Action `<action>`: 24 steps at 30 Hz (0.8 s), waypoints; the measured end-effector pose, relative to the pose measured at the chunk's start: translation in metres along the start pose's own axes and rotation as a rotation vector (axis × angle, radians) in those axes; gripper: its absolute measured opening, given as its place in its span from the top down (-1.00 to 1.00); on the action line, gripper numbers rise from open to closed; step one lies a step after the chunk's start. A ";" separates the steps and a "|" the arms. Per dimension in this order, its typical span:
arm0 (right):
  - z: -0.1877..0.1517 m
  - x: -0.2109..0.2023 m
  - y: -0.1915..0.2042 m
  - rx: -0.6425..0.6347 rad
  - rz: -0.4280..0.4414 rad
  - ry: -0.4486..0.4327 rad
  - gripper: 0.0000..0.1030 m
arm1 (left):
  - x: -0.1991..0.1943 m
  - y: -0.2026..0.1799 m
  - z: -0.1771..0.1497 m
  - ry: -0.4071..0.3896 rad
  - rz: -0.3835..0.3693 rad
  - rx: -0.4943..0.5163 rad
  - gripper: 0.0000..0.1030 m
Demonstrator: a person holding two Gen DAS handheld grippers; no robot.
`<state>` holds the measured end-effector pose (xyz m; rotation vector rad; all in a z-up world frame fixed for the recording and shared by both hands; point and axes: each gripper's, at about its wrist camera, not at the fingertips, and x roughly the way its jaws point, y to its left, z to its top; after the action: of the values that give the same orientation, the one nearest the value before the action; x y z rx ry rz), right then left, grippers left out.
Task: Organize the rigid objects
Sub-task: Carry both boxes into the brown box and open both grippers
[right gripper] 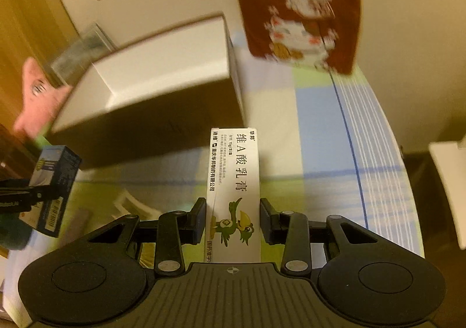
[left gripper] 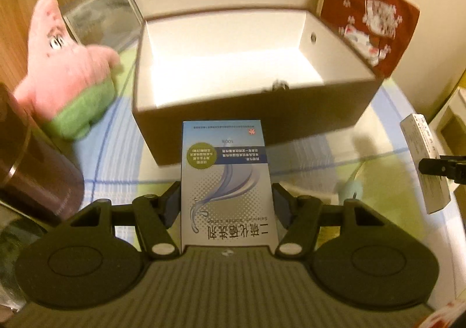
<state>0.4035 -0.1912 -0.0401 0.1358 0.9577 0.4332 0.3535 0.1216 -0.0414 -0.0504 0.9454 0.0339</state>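
Left wrist view: left gripper (left gripper: 226, 202) clamps a blue-white lotion carton (left gripper: 225, 182), held above the tablecloth (left gripper: 335, 150) before the open brown storage box (left gripper: 256, 112); pink plush star (left gripper: 64, 71) beside the box.

Right wrist view: right gripper (right gripper: 233, 217) clamps a white ointment carton (right gripper: 234, 194), raised over the tablecloth beside the box's right front corner.

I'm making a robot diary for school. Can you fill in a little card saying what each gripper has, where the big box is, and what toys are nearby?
left gripper: fingers shut on the blue and white carton
right gripper: fingers shut on the narrow white bird carton
big box: open, white inside, looks empty, straight ahead of both cartons
toy: pink plush star, left of the box
behind box: red lucky-cat cushion
surface: checked tablecloth
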 end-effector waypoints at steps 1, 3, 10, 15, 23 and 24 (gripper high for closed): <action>0.004 -0.002 0.003 -0.005 0.015 -0.008 0.26 | -0.004 0.001 0.004 -0.013 -0.004 -0.003 -0.21; 0.015 -0.004 0.011 -0.023 0.043 -0.024 0.26 | -0.009 0.002 0.012 -0.037 -0.012 -0.006 -0.21; 0.055 0.002 0.032 -0.082 0.103 -0.076 0.26 | -0.013 0.007 0.044 -0.101 -0.008 0.000 -0.21; 0.089 0.017 0.042 -0.110 0.121 -0.112 0.26 | -0.001 0.015 0.073 -0.126 0.006 -0.006 -0.21; 0.136 0.056 0.048 -0.122 0.101 -0.117 0.26 | 0.032 0.033 0.116 -0.119 0.041 -0.020 -0.22; 0.139 0.062 0.048 -0.125 0.094 -0.115 0.26 | 0.037 0.035 0.119 -0.114 0.043 -0.020 -0.22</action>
<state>0.5339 -0.1116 0.0069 0.0916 0.8117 0.5642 0.4691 0.1636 -0.0028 -0.0456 0.8326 0.0853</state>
